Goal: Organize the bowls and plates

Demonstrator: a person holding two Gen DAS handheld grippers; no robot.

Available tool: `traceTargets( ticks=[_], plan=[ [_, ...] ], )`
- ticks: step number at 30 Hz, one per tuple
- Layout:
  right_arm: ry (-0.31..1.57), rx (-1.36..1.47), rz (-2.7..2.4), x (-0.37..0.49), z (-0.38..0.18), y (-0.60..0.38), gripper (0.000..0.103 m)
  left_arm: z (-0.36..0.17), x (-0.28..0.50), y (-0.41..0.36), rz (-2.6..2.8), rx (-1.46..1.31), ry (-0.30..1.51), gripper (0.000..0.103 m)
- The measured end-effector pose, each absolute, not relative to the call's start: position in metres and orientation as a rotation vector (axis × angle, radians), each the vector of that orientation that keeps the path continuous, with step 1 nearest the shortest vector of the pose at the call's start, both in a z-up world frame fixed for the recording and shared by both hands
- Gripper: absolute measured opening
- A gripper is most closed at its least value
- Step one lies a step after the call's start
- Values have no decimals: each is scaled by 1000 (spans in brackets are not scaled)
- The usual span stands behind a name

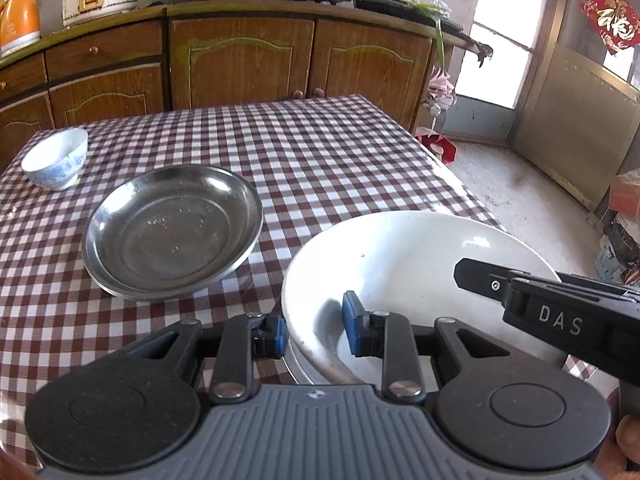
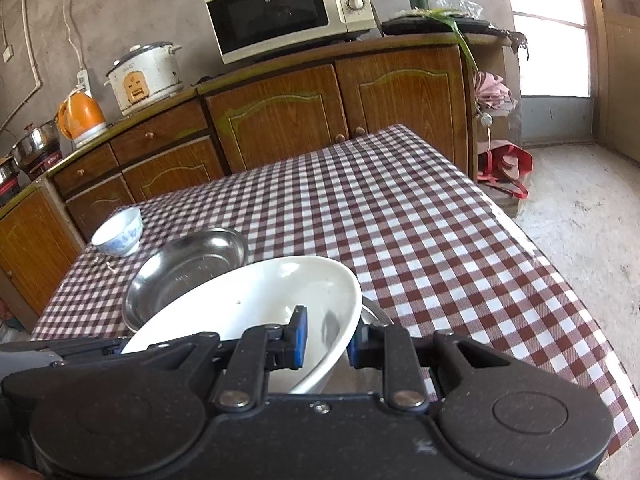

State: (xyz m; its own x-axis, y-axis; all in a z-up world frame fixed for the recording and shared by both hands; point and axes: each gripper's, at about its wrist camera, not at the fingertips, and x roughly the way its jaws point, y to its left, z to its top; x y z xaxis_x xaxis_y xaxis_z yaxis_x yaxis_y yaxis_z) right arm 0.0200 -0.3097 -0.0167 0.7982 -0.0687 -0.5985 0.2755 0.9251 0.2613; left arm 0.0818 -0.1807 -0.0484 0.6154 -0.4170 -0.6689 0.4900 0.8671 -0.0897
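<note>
Both hand-held grippers clamped on white plate [image 1: 400,256] rim, steel dish [image 1: 172,232] just beside, porcelain bowl [image 1: 56,158] beyond

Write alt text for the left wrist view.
The left gripper clamps the near rim of a white plate over a checked table, with the right gripper at the plate's right. A steel plate and a small bowl sit to the left.

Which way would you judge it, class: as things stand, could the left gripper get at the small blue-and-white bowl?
Probably not yet. The left gripper is shut on the white plate, sharing it with the right gripper. The blue-and-white bowl stands apart, beyond the steel dish, so the plate must be released first.
</note>
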Motion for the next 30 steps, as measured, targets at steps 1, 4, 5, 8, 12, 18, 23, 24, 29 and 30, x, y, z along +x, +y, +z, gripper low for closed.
traceTargets(
  ticks=[1, 4, 5, 8, 12, 18, 23, 24, 29, 30],
  plan=[
    [626, 349, -189, 20, -19, -310, 26, -50, 82, -181, -523, 106, 747, 28],
    [644, 352, -190, 22, -27, -311, 26, -56, 83, -183, -522, 115, 761, 28],
    [650, 354, -190, 23, -30, -312, 26, -57, 84, -184, -522, 119, 764, 28],
    [668, 362, -192, 25, -38, -313, 26, -63, 86, -185, -526, 125, 774, 28],
    [690, 367, -192, 30, -48, -314, 26, -70, 89, -187, -523, 135, 790, 28],
    [713, 361, -198, 37, -59, -316, 26, -73, 92, -190, -522, 150, 783, 28],
    [722, 332, -216, 42, -64, -318, 26, -78, 95, -194, -533, 158, 796, 28],
    [726, 330, -219, 42, -65, -319, 26, -80, 95, -195, -535, 165, 799, 28],
    [729, 339, -215, 43, -68, -324, 26, -83, 95, -199, -537, 175, 791, 29],
    [730, 338, -211, 43, -68, -325, 26, -83, 96, -198, -539, 169, 792, 29]
  ],
)
